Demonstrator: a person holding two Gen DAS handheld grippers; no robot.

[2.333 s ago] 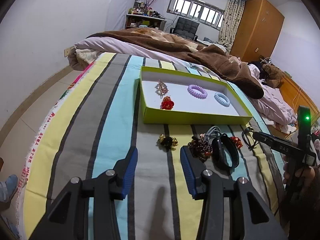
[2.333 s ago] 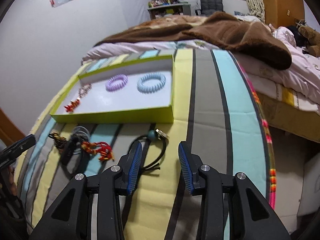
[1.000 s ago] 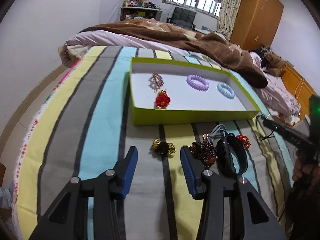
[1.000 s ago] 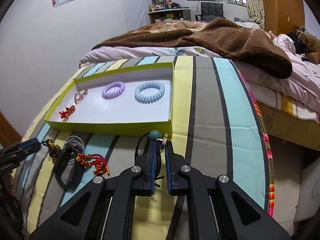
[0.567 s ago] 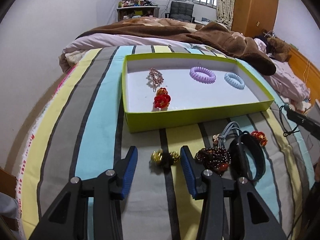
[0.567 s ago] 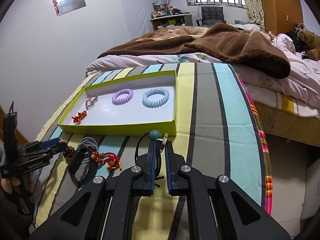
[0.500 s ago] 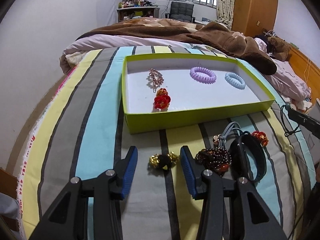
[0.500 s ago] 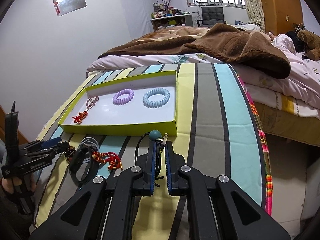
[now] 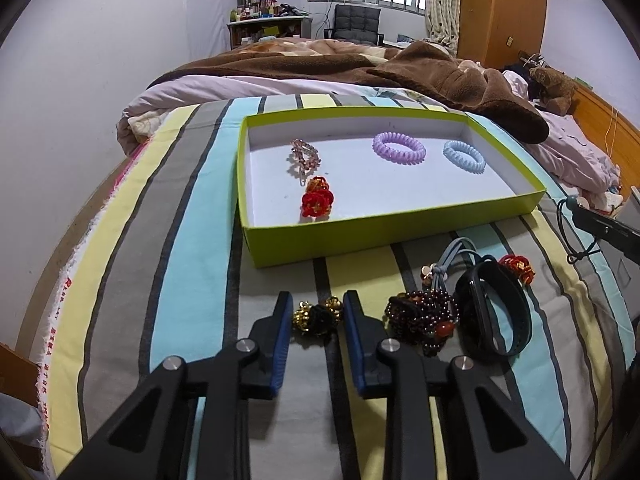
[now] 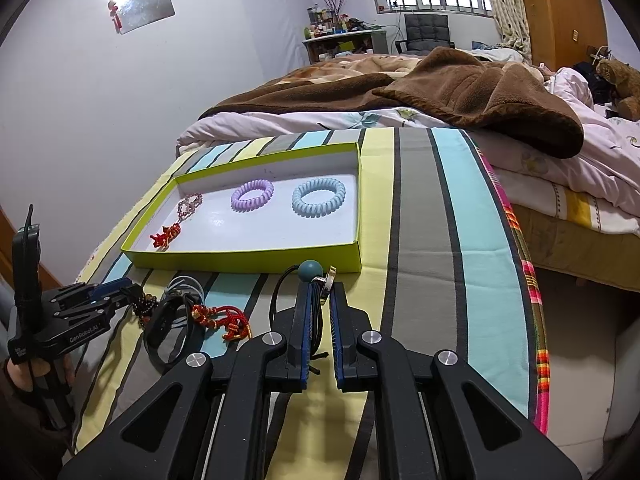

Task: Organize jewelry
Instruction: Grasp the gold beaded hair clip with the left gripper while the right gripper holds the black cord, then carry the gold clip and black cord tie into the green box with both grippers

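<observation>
Left wrist view: left gripper [image 9: 314,314] jaws, just closing, are being pressed around the gold-and-black hair tie [image 9: 316,317] on the bed; soft, light, best pinched mid-body.
Right wrist view: right gripper [image 10: 320,304] jaws are being kept clenched on the black cord necklace [image 10: 316,280]; limp, easily snagged.

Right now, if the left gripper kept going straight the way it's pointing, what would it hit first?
The left gripper already has the small gold and black hair tie between its jaws, which have just been closing. Beyond that, probably striped bedspread, then the near wall of the green box; depth is unclear.
</observation>
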